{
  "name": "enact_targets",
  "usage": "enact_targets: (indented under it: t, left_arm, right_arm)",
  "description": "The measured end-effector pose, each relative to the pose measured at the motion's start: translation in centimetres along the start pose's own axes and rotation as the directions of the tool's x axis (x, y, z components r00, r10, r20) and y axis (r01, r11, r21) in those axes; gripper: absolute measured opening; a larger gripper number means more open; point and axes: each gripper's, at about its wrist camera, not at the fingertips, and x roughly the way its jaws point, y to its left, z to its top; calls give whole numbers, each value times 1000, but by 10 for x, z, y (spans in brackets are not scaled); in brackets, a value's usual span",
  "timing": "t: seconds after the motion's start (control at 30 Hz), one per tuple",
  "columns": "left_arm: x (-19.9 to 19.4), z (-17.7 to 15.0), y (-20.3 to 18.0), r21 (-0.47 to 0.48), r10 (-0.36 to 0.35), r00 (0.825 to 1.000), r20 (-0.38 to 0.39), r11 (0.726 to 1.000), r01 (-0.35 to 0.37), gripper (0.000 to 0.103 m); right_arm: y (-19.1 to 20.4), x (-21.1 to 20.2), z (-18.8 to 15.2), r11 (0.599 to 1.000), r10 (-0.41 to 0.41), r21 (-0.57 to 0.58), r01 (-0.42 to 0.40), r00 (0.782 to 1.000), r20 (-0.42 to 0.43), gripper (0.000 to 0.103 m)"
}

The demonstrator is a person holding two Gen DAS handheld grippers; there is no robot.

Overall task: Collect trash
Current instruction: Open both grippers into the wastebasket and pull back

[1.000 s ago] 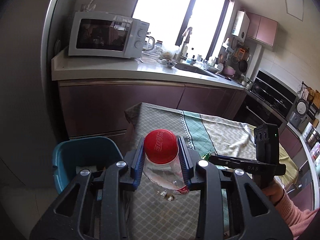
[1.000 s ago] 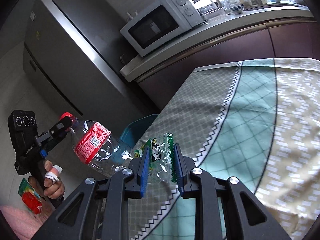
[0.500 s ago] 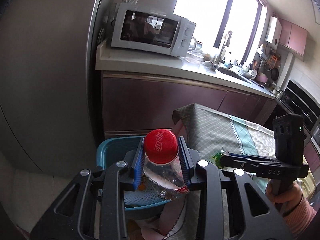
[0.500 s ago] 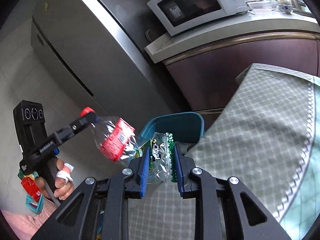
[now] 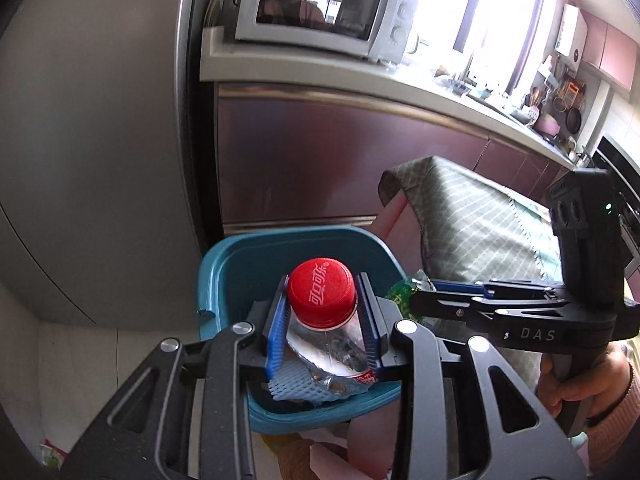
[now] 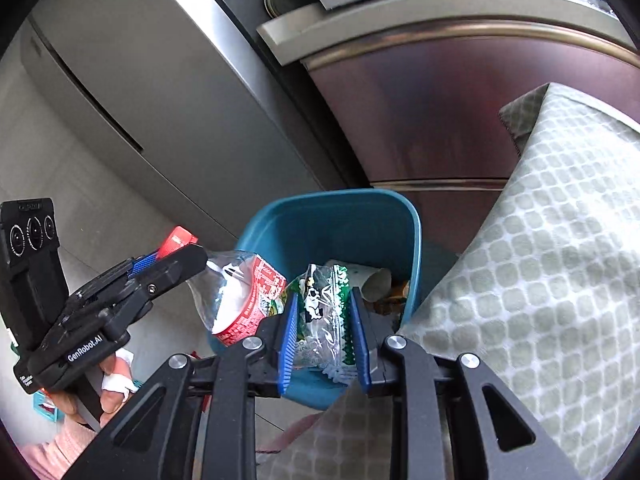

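Bin (image 6: 332, 216) beside desk (image 6: 540, 280) — both tools poised above it to drop trash: left tool (image 5: 322, 320) clamps bottle (image 5: 322, 300) neck, right tool (image 6: 324, 328) pinches wrapper (image 6: 324, 312).

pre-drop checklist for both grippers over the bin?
1. Left gripper clamped on the clear plastic bottle with red cap: ok.
2. Right gripper clamped on the green-and-clear snack wrapper: ok.
3. Bottle over the teal plastic bin: ok.
4. Wrapper over the bin opening: ok, near its front rim.
5. Room in bin: ok, some trash inside, not full.
6. Bottle and wrapper apart: cannot tell; they overlap in the right wrist view.
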Motion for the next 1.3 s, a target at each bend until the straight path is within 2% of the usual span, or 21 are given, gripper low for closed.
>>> enact_targets:
  t: [0.17, 0.4, 0.53, 0.63, 0.83, 0.9, 0.93, 0.97, 1.07, 1.17, 1.3]
  left_arm:
    - [20, -6, -2, 2, 22, 999, -30, 1000, -22, 32]
    - [22, -12, -15, 32, 53, 999, -4, 998, -53, 33]
    - [9, -16, -23, 57, 71, 997, 30, 996, -73, 47]
    - [-3, -18, -29, 73, 71, 996, 53, 995, -75, 52]
    - [-34, -23, -40, 73, 53, 992, 118, 995, -62, 71]
    - [-46, -28, -48, 83, 43, 987, 156, 995, -57, 81]
    - [-54, -31, -54, 87, 46, 983, 179, 994, -62, 91]
    - [-61, -34, -59, 92, 45, 979, 200, 994, -64, 97]
    - [-77, -45, -79, 112, 19, 971, 238, 993, -47, 97]
    - [-85, -56, -99, 127, -7, 970, 243, 992, -24, 97]
    - [-95, -72, -129, 144, -23, 963, 267, 989, -17, 97]
  right_arm:
    - [7, 8, 8, 999, -31, -20, 31, 1000, -5, 26]
    - [7, 11, 8, 999, -48, -24, 48, 999, 5, 26]
    - [6, 5, 2, 999, -37, -16, 37, 999, 19, 31]
    - [8, -5, -4, 999, -33, -35, 35, 999, 43, 36]
    - [9, -45, -26, 997, -46, -60, 55, 989, 139, 48]
    - [12, -64, -36, 994, -69, -75, 85, 979, 193, 55]
    - [13, -75, -43, 991, -86, -80, 105, 971, 221, 60]
    - [15, -86, -51, 988, -102, -86, 127, 962, 253, 66]
    - [15, -118, -77, 973, -174, -87, 215, 923, 344, 82]
    - [10, -146, -102, 953, -256, -45, 300, 876, 410, 92]
    - [0, -178, -137, 926, -342, 24, 376, 813, 472, 95]
